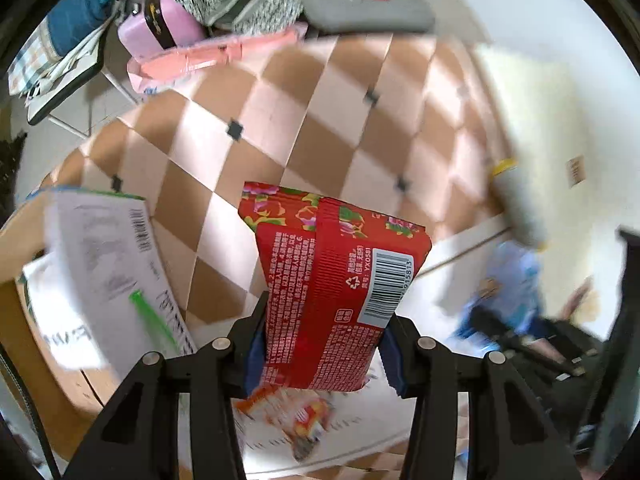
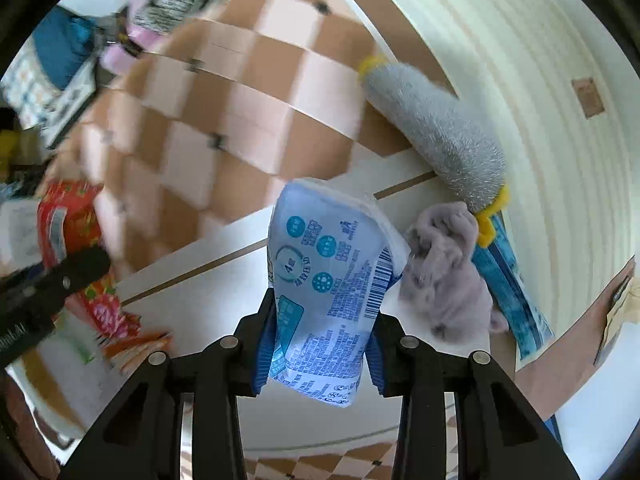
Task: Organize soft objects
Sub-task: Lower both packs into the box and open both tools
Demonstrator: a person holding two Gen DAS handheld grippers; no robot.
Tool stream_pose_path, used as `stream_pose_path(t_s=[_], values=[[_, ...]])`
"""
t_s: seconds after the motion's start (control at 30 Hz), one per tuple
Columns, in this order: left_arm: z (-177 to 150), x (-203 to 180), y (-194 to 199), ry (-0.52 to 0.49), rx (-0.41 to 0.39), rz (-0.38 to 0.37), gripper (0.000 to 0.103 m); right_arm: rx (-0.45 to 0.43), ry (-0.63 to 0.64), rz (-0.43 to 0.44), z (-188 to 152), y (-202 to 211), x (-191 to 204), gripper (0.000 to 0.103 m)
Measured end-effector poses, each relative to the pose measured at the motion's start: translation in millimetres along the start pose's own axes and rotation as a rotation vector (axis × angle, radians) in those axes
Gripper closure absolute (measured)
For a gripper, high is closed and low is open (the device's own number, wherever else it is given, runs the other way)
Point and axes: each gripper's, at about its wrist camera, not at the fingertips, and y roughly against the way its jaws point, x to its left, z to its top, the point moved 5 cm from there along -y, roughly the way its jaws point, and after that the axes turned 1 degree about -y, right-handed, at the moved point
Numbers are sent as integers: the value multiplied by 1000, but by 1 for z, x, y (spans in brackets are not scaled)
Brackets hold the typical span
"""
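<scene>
In the left wrist view my left gripper is shut on a red flowered tissue pack with a barcode, lifted above the checkered floor. In the right wrist view my right gripper is shut on a pale blue tissue pack, its blue pads pressing both sides. The red pack and the left gripper's black body show at the left edge of that view. On the white table below lie a grey fluffy roll with yellow ends, a mauve soft cloth and a blue printed pack.
A cardboard box with a white printed sheet and a green pen sits at the left. A pink case, a pink bag and piled cloth lie on the far floor. A cream ribbed mat spreads right.
</scene>
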Motion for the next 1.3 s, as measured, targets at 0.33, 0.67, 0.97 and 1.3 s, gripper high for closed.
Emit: stream_pose_path(t_s=[0.33,0.67,0.97,1.3], values=[[-75,94,149,211,-223,-135,58,-142,296,145,-50,120,137,63],[-92,269,118,384,-159,-12,58,-41,505,124,-104,72,308,62],[-68,331,54,375,-12,-5,58,68,524,25,-101,-1,340,62],[-74,344,31,371,80,1,57,156,505,-24,-98,-33,349,34]])
